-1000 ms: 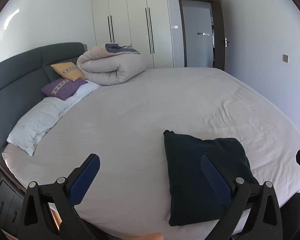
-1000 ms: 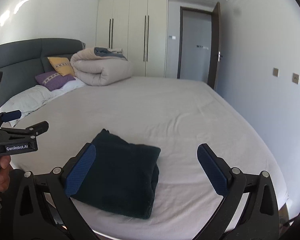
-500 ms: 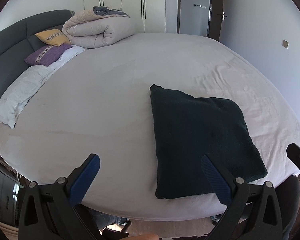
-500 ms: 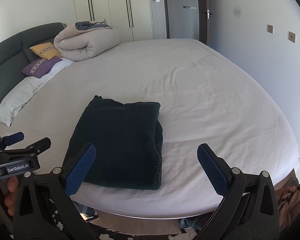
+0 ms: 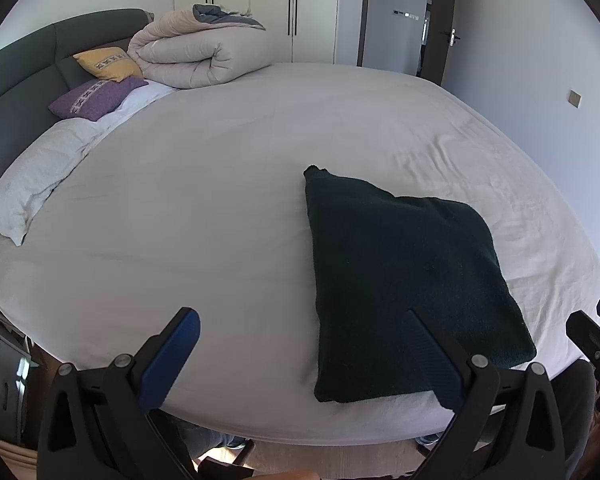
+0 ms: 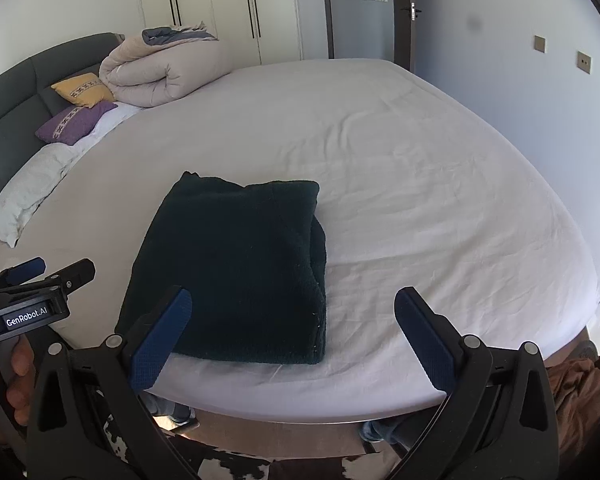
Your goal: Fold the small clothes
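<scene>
Dark green folded garment lies flat on the bed, near its front edge; in the right wrist view it sits at 9–10 o'clock of frame centre, thick folded edge facing right. Fabric is too dark to tell what kind of garment it is.

Left gripper: jaws spread wide, holding nothing, above the bed's front edge. Its right pad overlaps the garment's near corner in view; contact can't be judged. In the right wrist view the left gripper shows at 8 o'clock, label reads "GenRobot.AI", hand partly cut off by the frame.

Right gripper: jaws spread wide, nothing between them, left pad in front of the garment's near edge. Only a sliver of it shows at 4 o'clock in the left wrist view.

Far end of bed: rolled duvet, yellow cushion, purple cushion, white pillow. Cushion patterns unreadable. Brown cloth at 4 o'clock below the bed, mostly hidden.
</scene>
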`<state>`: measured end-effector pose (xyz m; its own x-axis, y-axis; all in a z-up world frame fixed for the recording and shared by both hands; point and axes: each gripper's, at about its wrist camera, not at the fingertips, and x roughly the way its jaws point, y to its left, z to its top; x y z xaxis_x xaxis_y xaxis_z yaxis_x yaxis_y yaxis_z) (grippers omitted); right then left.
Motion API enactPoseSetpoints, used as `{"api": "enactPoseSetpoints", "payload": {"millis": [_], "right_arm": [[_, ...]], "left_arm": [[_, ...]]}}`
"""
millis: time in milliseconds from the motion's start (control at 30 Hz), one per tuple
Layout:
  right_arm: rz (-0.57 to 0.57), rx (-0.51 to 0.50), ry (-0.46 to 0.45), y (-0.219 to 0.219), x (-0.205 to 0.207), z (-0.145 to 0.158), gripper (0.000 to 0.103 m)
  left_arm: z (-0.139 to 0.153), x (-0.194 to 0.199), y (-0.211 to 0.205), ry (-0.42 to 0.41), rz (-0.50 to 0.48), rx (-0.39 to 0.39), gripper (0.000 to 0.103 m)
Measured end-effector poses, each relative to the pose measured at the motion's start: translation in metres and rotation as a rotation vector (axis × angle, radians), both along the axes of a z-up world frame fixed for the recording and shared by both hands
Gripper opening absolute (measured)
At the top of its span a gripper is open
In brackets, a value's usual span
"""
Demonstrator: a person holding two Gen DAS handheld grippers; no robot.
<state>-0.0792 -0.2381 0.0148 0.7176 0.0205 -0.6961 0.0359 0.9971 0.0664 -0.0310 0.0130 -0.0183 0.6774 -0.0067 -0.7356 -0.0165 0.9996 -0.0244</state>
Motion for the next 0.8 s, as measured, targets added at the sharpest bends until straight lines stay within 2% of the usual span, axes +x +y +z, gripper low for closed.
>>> {"api": "enactPoseSetpoints", "payload": {"millis": [800], "right_arm": [[-0.007,0.017,0.033,0.009,0.010,-0.012,0.103]], "left_arm": [[-0.004,0.002,-0.002,0.005,-0.013,0.003,0.103]]}}
